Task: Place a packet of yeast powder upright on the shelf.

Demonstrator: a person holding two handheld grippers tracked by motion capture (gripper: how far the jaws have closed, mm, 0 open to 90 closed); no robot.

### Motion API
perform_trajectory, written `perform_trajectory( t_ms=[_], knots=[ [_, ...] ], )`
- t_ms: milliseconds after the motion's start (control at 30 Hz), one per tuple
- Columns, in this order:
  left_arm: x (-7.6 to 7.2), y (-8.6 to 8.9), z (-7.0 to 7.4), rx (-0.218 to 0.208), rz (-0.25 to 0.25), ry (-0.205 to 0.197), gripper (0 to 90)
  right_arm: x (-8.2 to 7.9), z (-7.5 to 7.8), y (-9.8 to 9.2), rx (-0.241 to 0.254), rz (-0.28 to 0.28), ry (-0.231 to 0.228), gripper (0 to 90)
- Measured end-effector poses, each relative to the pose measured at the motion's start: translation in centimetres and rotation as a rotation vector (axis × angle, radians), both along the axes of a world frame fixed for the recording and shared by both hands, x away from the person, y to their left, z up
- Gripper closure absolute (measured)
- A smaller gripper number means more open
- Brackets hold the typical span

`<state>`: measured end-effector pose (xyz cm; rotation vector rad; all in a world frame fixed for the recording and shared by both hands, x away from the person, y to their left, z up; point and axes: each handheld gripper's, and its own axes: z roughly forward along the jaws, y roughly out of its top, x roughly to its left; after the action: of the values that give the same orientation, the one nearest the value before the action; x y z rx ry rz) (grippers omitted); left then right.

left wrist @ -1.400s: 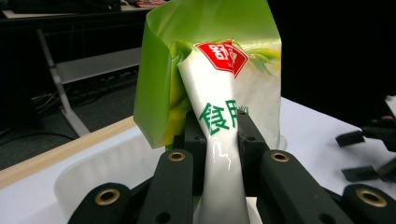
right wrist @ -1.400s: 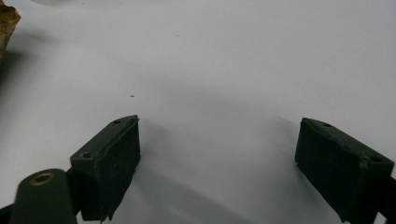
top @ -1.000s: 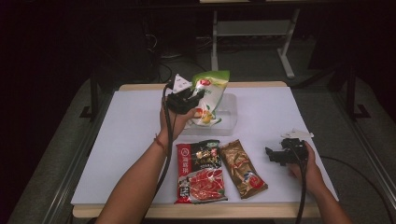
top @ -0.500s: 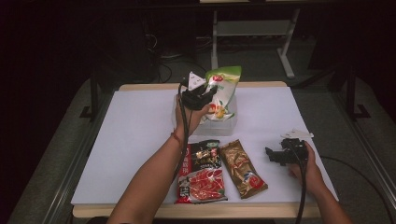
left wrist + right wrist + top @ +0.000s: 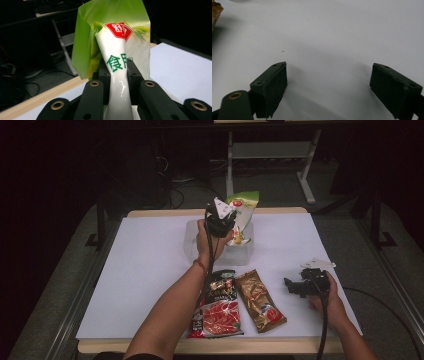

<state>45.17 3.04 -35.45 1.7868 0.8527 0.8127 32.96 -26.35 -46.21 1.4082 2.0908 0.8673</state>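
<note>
A green and white snack bag (image 5: 241, 215) (image 5: 117, 50) hangs upright over a clear plastic box (image 5: 240, 254) at the table's back middle. My left gripper (image 5: 223, 221) (image 5: 118, 72) is shut on the bag's white lower part, which is pinched thin between the two black pads. My right gripper (image 5: 292, 286) (image 5: 328, 87) rests low over the white table (image 5: 145, 265) at the front right, with its jaws wide open and nothing between them.
Three flat snack packs lie at the table's front middle: a red one (image 5: 220, 317), a dark one (image 5: 220, 287) above it and a brown one (image 5: 260, 301) to their right. A corner of the brown pack (image 5: 215, 11) lies near my right gripper.
My left gripper has carried the green bag to the right, from the box's left side to above its middle, and a little lower. The right gripper has stayed where it was.
</note>
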Motion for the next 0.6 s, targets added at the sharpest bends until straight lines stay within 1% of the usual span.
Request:
perform_trajectory(
  t_ms=[100,167,233,300,333,400,500,533,600],
  knots=[
    [-0.5,-1.2,-0.1,0.054,0.006,-0.025,78.6,0.0,0.0,0.0,-0.001,0.000,-0.001,13.4],
    [-0.8,-1.9,-0.2,0.084,0.013,-0.033,78.6,0.0,0.0,0.0,-0.001,0.000,-0.001,13.5],
    [-1.1,-2.4,-0.3,0.088,0.010,-0.032,78.6,0.0,0.0,0.0,-0.002,0.000,-0.002,13.5],
    [-1.4,-2.9,-0.5,0.102,-0.010,-0.033,78.5,0.0,0.0,0.0,-0.003,0.001,-0.003,13.4],
    [-1.5,-3.0,-0.6,0.100,-0.026,-0.025,78.3,0.0,0.0,0.0,-0.004,0.001,-0.004,13.4],
    [-1.6,-3.1,-0.8,0.070,-0.046,-0.004,77.9,0.0,0.0,0.0,-0.004,0.001,-0.003,13.5],
    [-1.9,-3.1,-0.9,0.049,-0.083,0.012,76.2,0.0,0.0,0.0,-0.003,0.001,-0.003,13.4],
    [-2.0,-3.0,-0.9,0.041,-0.104,0.031,75.3,0.0,0.0,0.0,-0.002,0.000,-0.002,13.4],
    [-2.2,-2.8,-0.7,0.043,-0.143,0.061,74.8,0.0,0.0,0.0,-0.004,0.001,-0.003,13.4]
  ],
)
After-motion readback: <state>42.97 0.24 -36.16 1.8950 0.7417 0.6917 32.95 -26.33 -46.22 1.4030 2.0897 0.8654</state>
